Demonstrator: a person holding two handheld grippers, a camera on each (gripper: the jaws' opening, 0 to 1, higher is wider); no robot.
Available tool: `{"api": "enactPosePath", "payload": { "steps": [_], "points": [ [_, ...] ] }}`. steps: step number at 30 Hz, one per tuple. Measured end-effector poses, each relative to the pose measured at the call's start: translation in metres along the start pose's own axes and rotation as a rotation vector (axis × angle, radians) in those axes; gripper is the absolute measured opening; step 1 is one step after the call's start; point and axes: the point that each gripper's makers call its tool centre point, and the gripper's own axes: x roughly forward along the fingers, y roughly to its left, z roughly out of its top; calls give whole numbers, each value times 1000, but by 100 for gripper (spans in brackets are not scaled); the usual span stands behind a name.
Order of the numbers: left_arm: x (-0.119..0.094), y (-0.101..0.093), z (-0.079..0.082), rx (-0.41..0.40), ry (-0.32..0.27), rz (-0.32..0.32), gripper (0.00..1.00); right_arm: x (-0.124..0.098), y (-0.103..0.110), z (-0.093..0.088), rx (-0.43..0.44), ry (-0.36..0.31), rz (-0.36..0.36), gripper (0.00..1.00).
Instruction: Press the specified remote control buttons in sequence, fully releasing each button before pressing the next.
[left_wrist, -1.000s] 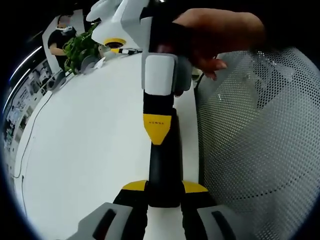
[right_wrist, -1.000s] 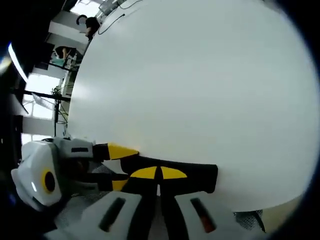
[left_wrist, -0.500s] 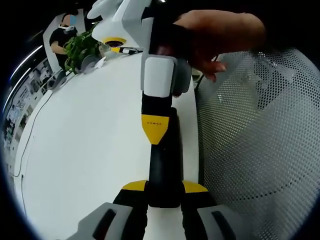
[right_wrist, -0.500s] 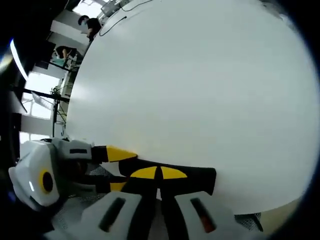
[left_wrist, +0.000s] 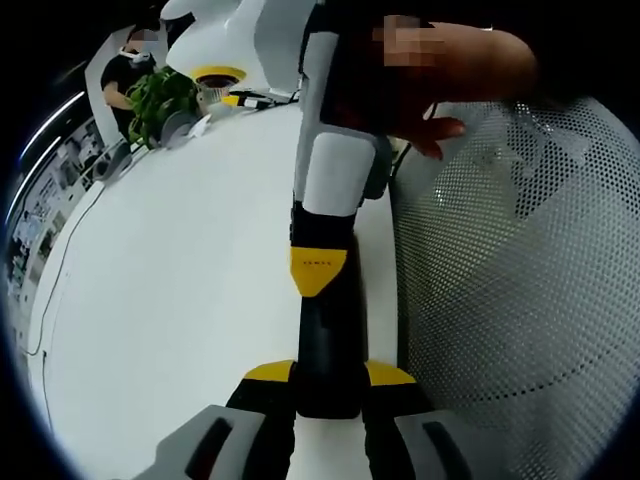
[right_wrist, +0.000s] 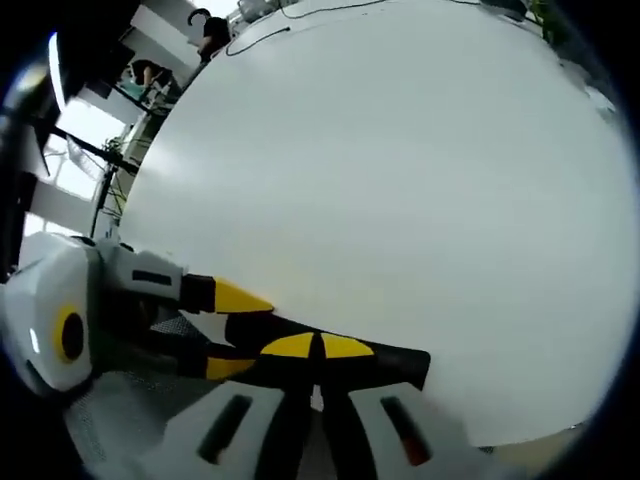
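So where this stands: the left gripper (left_wrist: 328, 376) has its fingers pinching the near end of the remote (left_wrist: 326, 325), one yellow tip on each side of the black body, holding it out over the counter (left_wrist: 180, 300). The right gripper (left_wrist: 318, 272) comes down from above with its fingers pressed together into a single yellow point, and that point sits on the upper face of the remote, roughly partway along. From the right gripper view it's the same story: the right gripper's own tips (right_wrist: 320, 347) are closed on top of the black body, and the left gripper (right_wrist: 232, 333) clamps it from the left.

My read is we're mid-sequence, on a press or right at contact. Honestly I can't tell whether the button is actually depressed, and the buttons themselves aren't readable, so there's no way to say which one this is or how many are left. Nothing here shows a final state reached, so the lift-off and any later presses are still to do.

The surface is a plain white counter with a cable (right_wrist: 300, 18) trailing across its far end. Beside it is a white mesh chair back (left_wrist: 520, 260), and the hand (left_wrist: 440, 70) holding the right gripper shows up top. Further off there's a green plant (left_wrist: 160, 95) and a person (left_wrist: 125, 65) in the background, in what looks like a bright office or lab space.
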Motion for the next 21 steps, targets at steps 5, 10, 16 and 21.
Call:
{"api": "enactPosePath", "payload": {
  "steps": [5,10,16,21],
  "points": [
    [0,0,0,-2,-1,1,25,-1,-3,0,51,-9,25,0],
    [0,0,1,1,3,2,25,-2,-3,0,99,-1,42,0],
    [0,-1,1,4,13,3,25,-4,-2,-4,162,39,62,0],
    [0,-1,1,0,12,4,25,-6,-1,-9,167,75,62,0]
  ]
}}
